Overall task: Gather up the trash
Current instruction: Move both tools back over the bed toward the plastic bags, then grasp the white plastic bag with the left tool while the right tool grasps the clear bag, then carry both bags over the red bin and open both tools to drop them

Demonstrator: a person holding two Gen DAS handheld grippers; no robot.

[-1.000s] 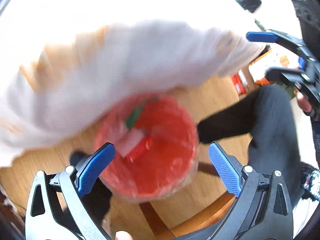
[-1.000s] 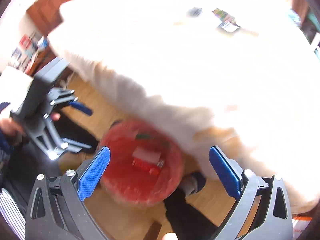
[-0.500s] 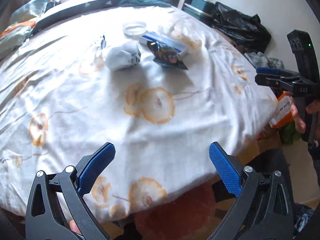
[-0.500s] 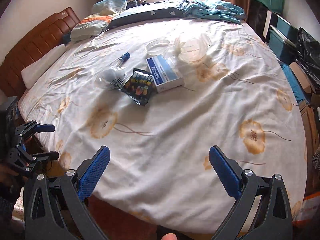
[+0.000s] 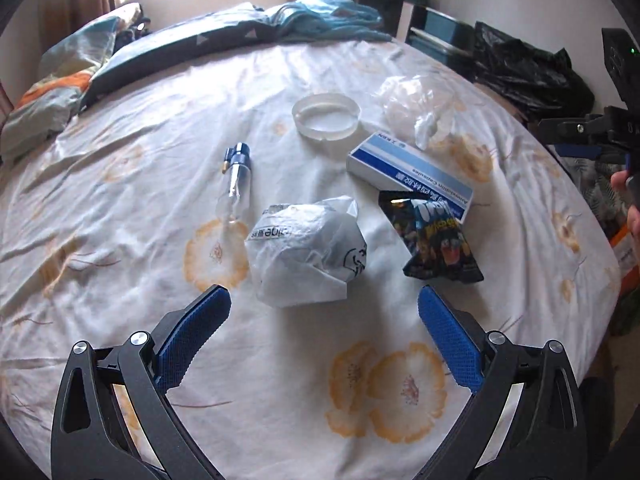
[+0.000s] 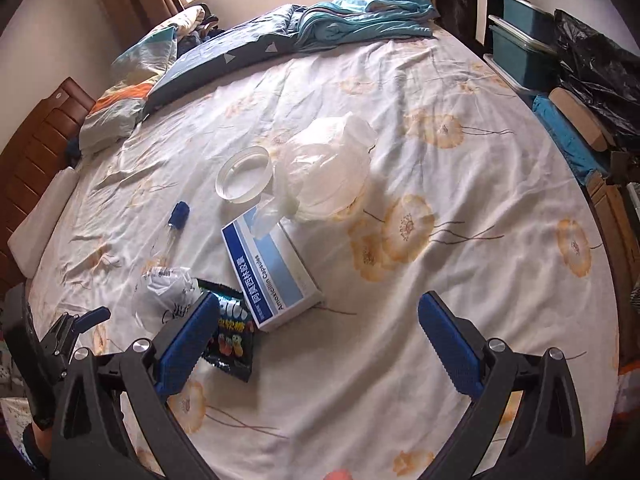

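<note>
The left claw (image 5: 323, 316) hangs above the bed (image 5: 120, 208), its blue-padded fingers (image 5: 192, 332) spread wide and holding nothing. The right claw (image 6: 318, 322) is spread wide in the same way and is also empty.

The landmark here is the flat white-and-blue cardboard medicine box (image 5: 408, 174), which lies on the white bedsheet with orange flowers. All the trash is around it. A black crinkled snack packet (image 5: 436, 240) touches the near end of the box. A crumpled white plastic bag with grey print (image 5: 306, 254) lies left of the packet, directly in front of the left claw and a little apart from its fingertips. Left of the box there is a small clear glass bottle with a blue cap (image 5: 236, 184), lying on its side. Behind the box stands a round translucent plastic lid (image 5: 326, 120), and beside this lid, at the far right corner of the box, a loose clear plastic bag (image 5: 416, 108); in the right wrist view a fold of this bag (image 6: 324, 172) rests on the far end of the box (image 6: 272, 268).

At the head of the bed, well behind the box, lie a dark blue pillow (image 6: 224, 60) and a folded teal blanket (image 6: 368, 16)
</note>
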